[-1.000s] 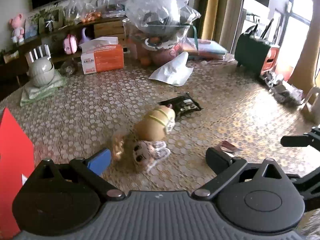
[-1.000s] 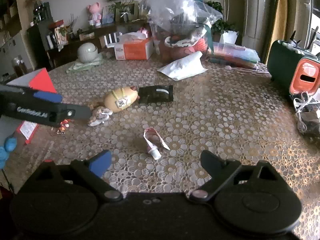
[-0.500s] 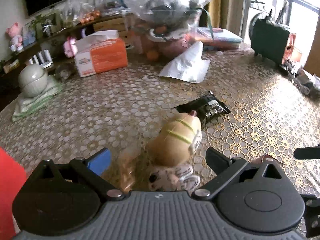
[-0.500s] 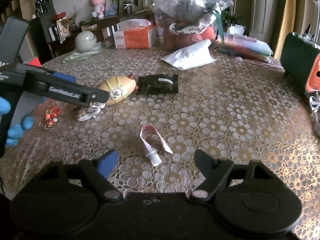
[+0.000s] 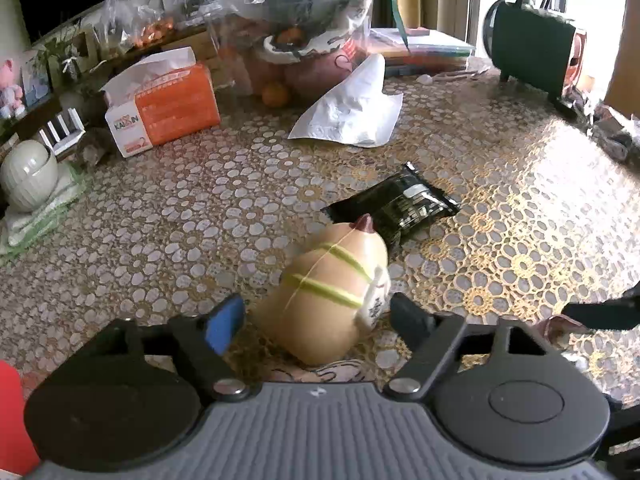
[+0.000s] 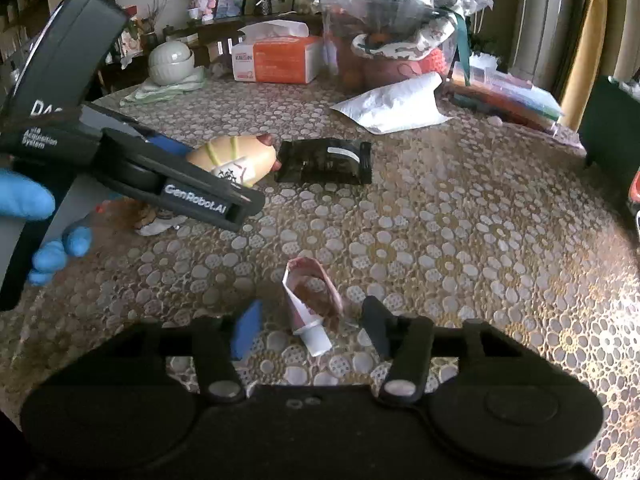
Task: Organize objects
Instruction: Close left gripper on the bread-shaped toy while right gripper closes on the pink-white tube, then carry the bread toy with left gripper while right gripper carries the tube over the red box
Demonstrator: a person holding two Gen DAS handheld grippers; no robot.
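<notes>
A tan hot-dog-shaped toy [image 5: 328,292] with green stripes lies on the lace-covered table, between the fingers of my open left gripper [image 5: 316,322]. It also shows in the right wrist view [image 6: 236,156], partly behind the left gripper's body. A small white plush [image 6: 160,224] lies under the left gripper. A black snack packet [image 5: 394,208] lies just beyond the toy. My right gripper [image 6: 310,326] is open, its fingers on either side of a squeezed pink tube [image 6: 310,300] with a white cap.
An orange tissue box [image 5: 160,110], a white pouch [image 5: 352,108], a big plastic bag of things [image 5: 296,12] and a pale ceramic jar [image 5: 28,176] stand at the back. A dark green box [image 5: 528,52] is at the right. A red box edge [image 5: 12,412] is near left.
Both grippers have moved forward and down. The hot-dog toy has come between my left fingers, and the pink tube between my right fingers. Both grippers have narrowed somewhat.
</notes>
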